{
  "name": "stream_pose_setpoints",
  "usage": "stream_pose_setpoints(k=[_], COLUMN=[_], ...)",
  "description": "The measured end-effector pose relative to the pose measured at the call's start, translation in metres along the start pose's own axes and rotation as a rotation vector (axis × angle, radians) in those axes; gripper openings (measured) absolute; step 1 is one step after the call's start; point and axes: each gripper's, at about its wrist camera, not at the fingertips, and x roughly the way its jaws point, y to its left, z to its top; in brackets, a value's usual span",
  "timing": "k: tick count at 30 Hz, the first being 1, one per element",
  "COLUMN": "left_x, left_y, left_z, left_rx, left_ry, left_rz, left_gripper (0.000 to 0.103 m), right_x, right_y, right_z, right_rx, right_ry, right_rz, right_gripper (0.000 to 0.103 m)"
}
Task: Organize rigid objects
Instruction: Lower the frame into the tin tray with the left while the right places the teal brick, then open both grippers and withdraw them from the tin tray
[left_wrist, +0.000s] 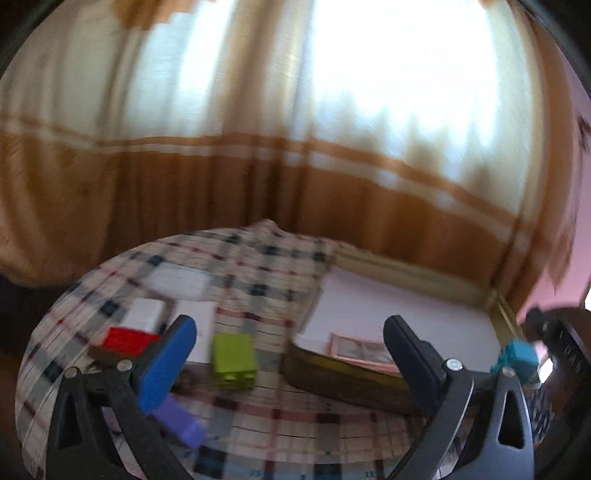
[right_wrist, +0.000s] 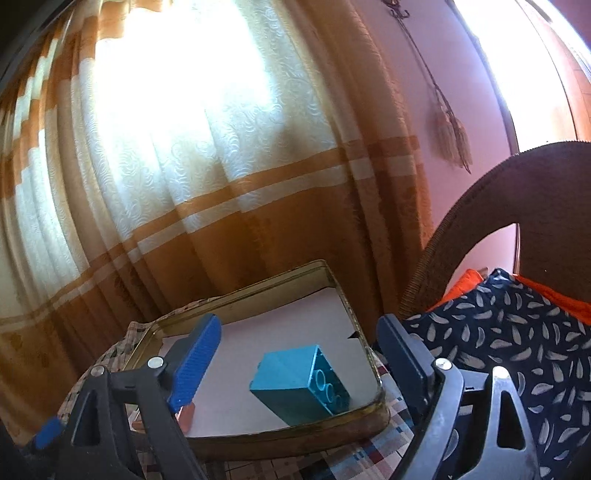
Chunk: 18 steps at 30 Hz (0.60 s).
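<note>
My right gripper (right_wrist: 295, 354) has its jaws spread wide over the tray (right_wrist: 369, 415), gripping nothing; the teal block (right_wrist: 291, 380) lies tipped on its side inside the tray. My left gripper (left_wrist: 288, 350) is likewise wide and empty, with the green block (left_wrist: 233, 360) on the checked surface (left_wrist: 280, 421) just left of the tray.

A teal building block (right_wrist: 300, 384) lies tipped on its side inside the shallow gold-rimmed tray (right_wrist: 373, 354), its round hollow underside facing the camera, near the tray's front right corner. On the checked cloth left of the tray sit the others — a lime-green block (left_wrist: 234, 360) just beside the tray's near corner, a red block (left_wrist: 125, 340) further left, a purple block (left_wrist: 181, 421) nearest the camera, and blurred white blocks (left_wrist: 146, 314) behind the red one.
</note>
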Motion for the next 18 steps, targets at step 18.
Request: stream_pose_setpoints(k=[18], left_x=[-0.002], left_y=[-0.029], left_z=[-0.001], left_rx=[0.166], left_ry=[0.016], left_rz=[0.067], left_gripper=[0.103], right_x=[-0.008], right_y=[0.022], right_z=[-0.004], right_rx=[-0.107], right_ry=[-0.026], right_rz=[-0.008], right_gripper=[0.088])
